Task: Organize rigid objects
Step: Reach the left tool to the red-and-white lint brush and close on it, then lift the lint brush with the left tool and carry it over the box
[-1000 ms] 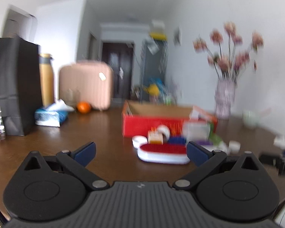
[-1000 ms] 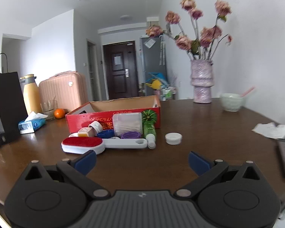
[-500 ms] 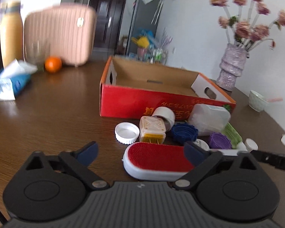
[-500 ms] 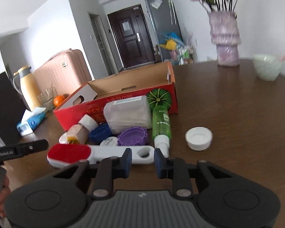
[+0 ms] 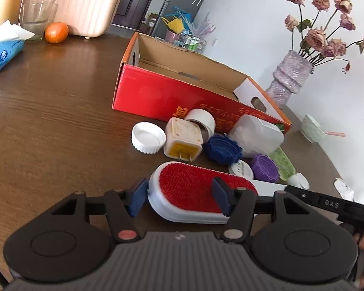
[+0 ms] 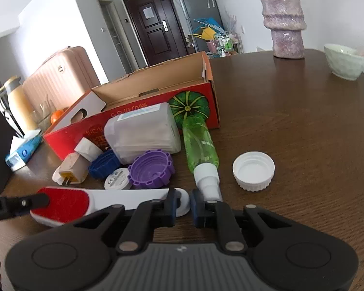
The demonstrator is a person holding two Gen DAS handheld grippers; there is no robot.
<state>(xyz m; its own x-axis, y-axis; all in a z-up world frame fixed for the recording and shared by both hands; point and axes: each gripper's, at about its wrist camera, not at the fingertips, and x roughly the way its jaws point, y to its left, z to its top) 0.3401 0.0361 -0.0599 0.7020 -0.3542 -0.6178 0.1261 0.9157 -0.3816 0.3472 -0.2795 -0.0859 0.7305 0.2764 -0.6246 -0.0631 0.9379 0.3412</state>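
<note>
My left tongs [image 5: 178, 200] straddle the red bristle head of the white plastic lint brush [image 5: 196, 189]. Jaws have just been closing, brush head sits between them; one pad is at its rounded end, the other over the red pile, and I can't tell if both pads press yet. My right tongs [image 6: 183, 205] are pinched on the brush's flat white handle end, by the hang hole.

The brush lies flat on the brown wooden desk [image 5: 48, 121], right at both tongs.

Handling, my read: light, stiff, smooth plastic shell that could slip; pile is soft and gives. Best hold is across the white shell edges at the head and across the handle.

Just beyond the tongs: beige plug adapter [image 5: 183, 137], blue ribbed cap [image 5: 222, 149], purple ribbed cap [image 6: 152, 168], green spray bottle [image 6: 201, 145] lying down, frosted plastic box [image 6: 143, 132]. Past those is the open red cardboard box [image 5: 172, 92], likely the destination.

Versus a second ago: both tongs were spread wide and well back from the pile, camera nearly level. Now both are tipped down, up close at the brush.
</note>
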